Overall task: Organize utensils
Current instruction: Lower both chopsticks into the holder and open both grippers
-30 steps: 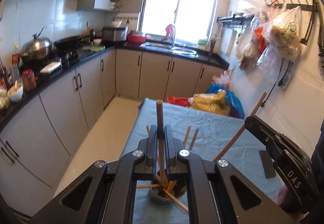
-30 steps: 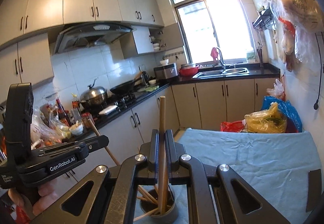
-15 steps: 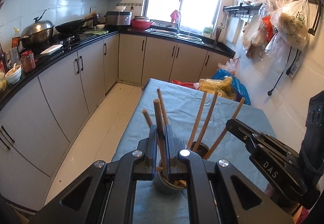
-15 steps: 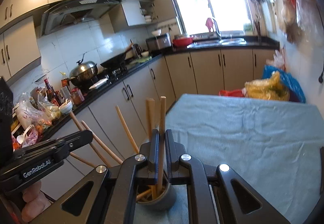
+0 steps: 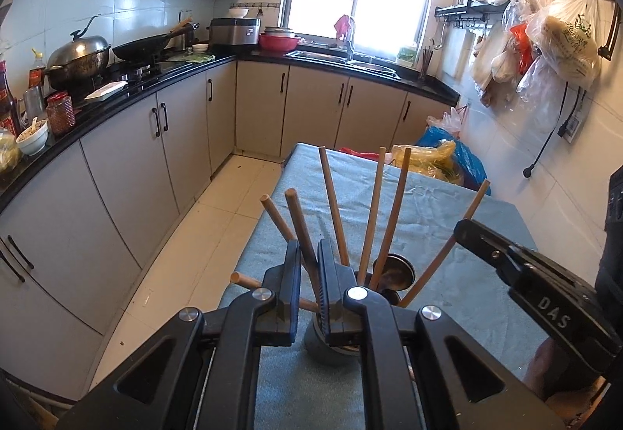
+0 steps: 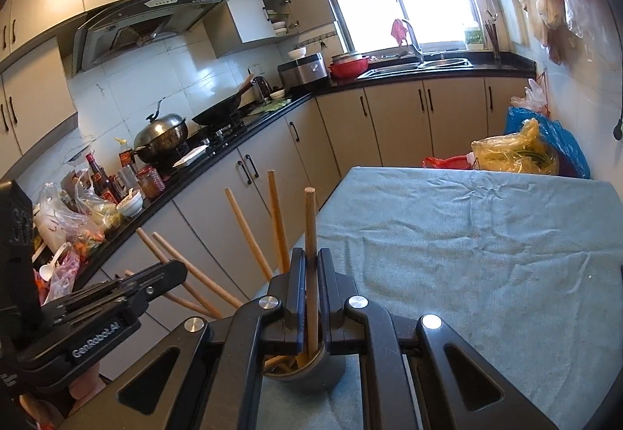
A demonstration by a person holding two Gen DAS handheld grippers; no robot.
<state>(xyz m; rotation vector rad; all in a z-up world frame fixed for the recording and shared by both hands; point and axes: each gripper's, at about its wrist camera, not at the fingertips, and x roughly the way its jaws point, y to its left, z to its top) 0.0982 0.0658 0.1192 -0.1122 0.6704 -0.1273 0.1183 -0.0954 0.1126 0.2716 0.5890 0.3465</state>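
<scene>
A dark round holder (image 5: 331, 346) stands on the blue-green tablecloth (image 5: 428, 220), with several wooden chopsticks fanned out of it. My left gripper (image 5: 309, 262) is just above the holder, its jaws slightly apart around one chopstick (image 5: 301, 231) that leans free between them. In the right wrist view the holder (image 6: 307, 371) sits below my right gripper (image 6: 309, 270), whose jaws also stand a little apart around an upright chopstick (image 6: 310, 227). Each gripper shows in the other's view, at the right (image 5: 537, 297) and left (image 6: 101, 317).
The table's left edge drops to a tiled floor (image 5: 187, 247). Beige cabinets under a black counter (image 5: 128, 99) run along the left and far side, with a wok, pots and bottles. Plastic bags (image 5: 440, 161) lie past the table's far end; more bags hang on the right wall.
Both grippers have lowered their chopsticks into the holder, and their jaws have opened a little. The other chopsticks in the holder have come into view, fanned out.
</scene>
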